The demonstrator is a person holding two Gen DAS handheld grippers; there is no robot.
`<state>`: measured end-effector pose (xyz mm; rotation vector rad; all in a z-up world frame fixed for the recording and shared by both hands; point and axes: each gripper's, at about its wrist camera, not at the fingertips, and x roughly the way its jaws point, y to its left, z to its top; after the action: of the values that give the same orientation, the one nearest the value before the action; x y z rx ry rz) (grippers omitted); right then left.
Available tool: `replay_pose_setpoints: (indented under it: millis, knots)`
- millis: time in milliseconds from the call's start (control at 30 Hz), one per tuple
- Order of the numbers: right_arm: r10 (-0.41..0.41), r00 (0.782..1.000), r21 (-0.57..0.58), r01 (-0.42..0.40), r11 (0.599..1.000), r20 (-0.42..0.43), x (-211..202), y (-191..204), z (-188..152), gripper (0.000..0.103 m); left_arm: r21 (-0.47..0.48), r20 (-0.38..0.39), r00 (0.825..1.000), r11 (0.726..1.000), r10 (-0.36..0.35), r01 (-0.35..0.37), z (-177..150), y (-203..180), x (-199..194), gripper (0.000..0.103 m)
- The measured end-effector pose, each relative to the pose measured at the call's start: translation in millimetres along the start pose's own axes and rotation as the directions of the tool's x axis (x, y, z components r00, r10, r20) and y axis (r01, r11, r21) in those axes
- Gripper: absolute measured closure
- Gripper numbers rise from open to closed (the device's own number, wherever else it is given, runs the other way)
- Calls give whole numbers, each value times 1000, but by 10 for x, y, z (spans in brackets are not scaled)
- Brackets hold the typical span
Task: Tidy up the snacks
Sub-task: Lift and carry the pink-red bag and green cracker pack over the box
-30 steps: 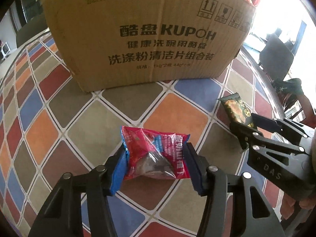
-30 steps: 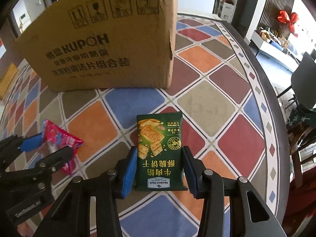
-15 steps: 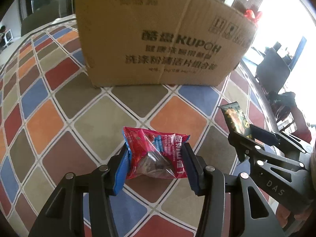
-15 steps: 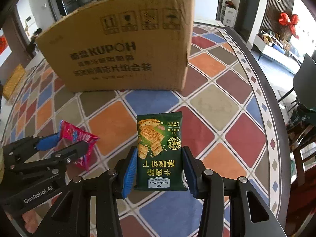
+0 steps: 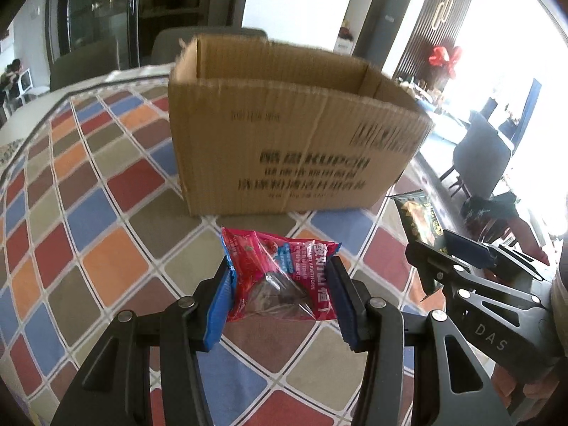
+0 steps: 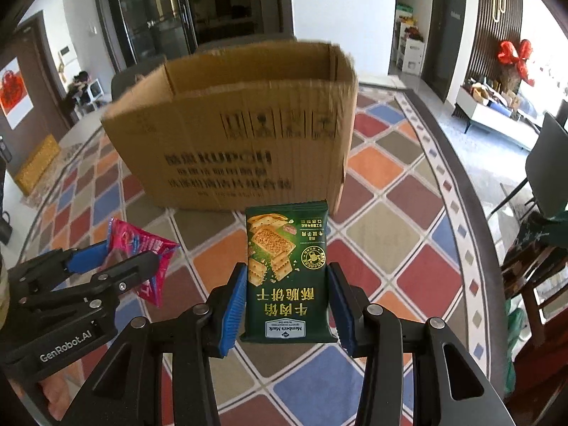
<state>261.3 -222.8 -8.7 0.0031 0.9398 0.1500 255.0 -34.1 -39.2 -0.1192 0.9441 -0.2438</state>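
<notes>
My left gripper (image 5: 280,291) is shut on a red snack packet (image 5: 280,280) and holds it in the air above the table. My right gripper (image 6: 287,298) is shut on a green cracker packet (image 6: 287,277), also held up. An open brown cardboard box (image 5: 291,149) stands on the table ahead of both grippers; it also shows in the right wrist view (image 6: 241,142). The right gripper (image 5: 447,255) with the green packet (image 5: 417,220) shows at the right of the left wrist view. The left gripper (image 6: 110,262) with the red packet (image 6: 142,252) shows at the left of the right wrist view.
The table wears a cloth of coloured diamond tiles (image 5: 88,213). Its curved edge (image 6: 458,184) runs along the right. Dark chairs (image 5: 486,156) stand beyond that edge. A grey chair back (image 5: 209,41) rises behind the box.
Both grippers have risen with their packets. The box now sits lower in view and its open top shows.
</notes>
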Motion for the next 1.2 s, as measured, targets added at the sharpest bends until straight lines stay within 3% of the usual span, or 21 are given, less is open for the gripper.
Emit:
replay_pose_setpoints:
  millis: [633, 1200]
  knots:
    - [28, 984, 15, -31, 999, 177, -464, 35, 457, 58, 40, 184, 983, 999, -17, 9, 527, -69, -534, 52]
    - [34, 972, -3, -35, 999, 231, -525, 101, 1018, 58, 66, 279, 960, 997, 10, -30, 1117, -57, -680, 52]
